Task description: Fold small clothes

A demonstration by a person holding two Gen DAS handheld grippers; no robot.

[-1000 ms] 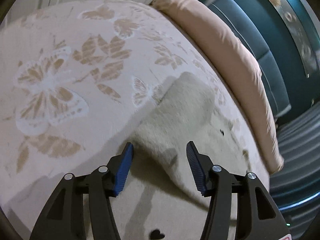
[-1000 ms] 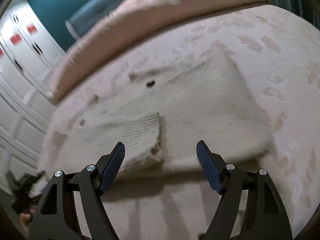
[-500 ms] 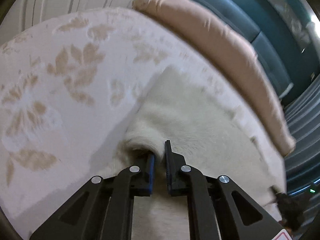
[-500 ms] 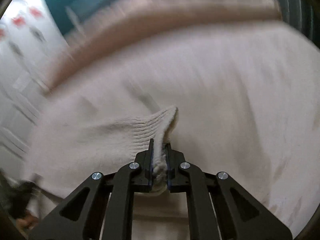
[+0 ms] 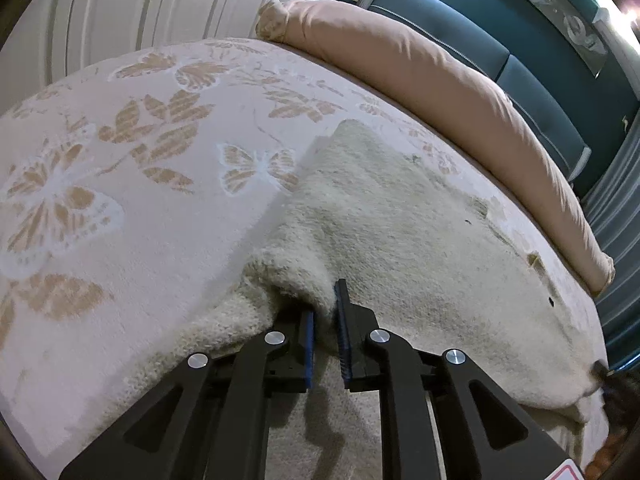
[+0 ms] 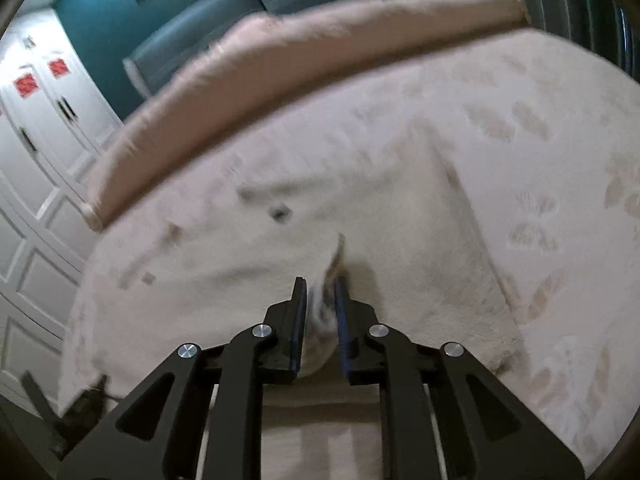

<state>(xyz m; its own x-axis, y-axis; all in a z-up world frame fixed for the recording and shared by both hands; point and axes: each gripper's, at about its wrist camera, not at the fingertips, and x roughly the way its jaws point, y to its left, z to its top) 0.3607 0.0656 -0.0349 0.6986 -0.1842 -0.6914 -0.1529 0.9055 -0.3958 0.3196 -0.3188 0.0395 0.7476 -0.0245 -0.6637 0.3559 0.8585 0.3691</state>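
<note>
The cream sweater (image 5: 400, 220) lies spread on the bedspread (image 5: 120, 200) (butterfly-patterned); the left gripper (image 5: 325, 320) and right gripper (image 6: 320, 312) each pinch its near edge, lifted between narrowed fingers.

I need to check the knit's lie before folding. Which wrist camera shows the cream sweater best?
The left wrist view: the cream sweater is sharp there, its edge pinched in the left gripper. The right wrist view is motion-blurred, showing only its outline and a bunch in the right gripper.
</note>
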